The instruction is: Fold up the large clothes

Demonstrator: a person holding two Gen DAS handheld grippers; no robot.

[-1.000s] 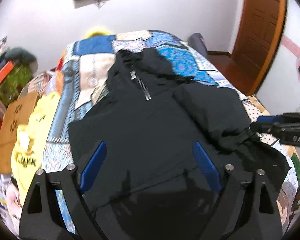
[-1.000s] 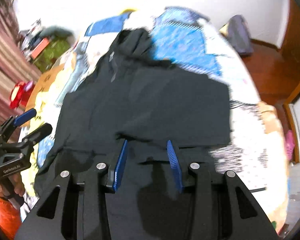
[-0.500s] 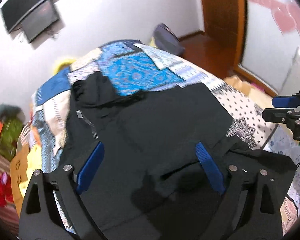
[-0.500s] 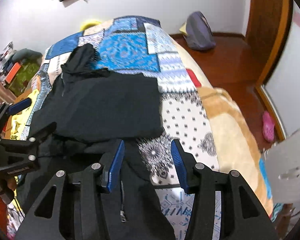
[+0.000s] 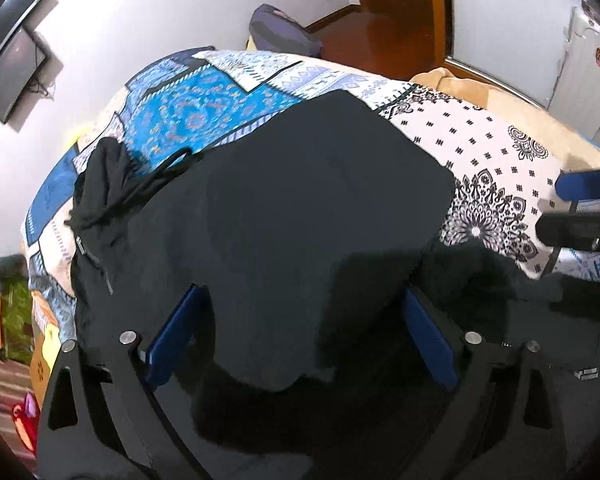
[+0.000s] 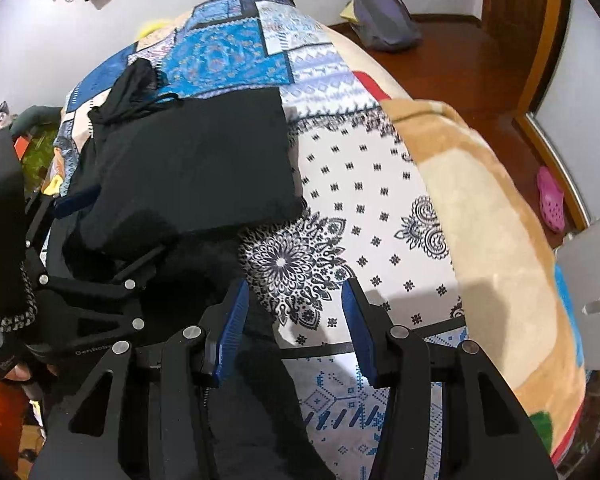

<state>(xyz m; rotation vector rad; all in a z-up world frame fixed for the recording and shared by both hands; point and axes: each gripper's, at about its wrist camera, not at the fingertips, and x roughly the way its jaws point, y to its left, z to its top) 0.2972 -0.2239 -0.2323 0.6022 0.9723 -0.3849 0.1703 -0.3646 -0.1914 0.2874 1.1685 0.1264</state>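
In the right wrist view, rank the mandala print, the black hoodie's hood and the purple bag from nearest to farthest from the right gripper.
1. Mandala print: on the bedspread just ahead of the right gripper.
2. Hood of the black hoodie: far left, up the bed.
3. Purple bag: on the floor beyond the bed, upper right.

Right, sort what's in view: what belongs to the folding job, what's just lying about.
Job: black hoodie, left gripper, right gripper, bedspread it lies on.

Lying about: grey bag, pink clog, wall monitor, tan blanket.
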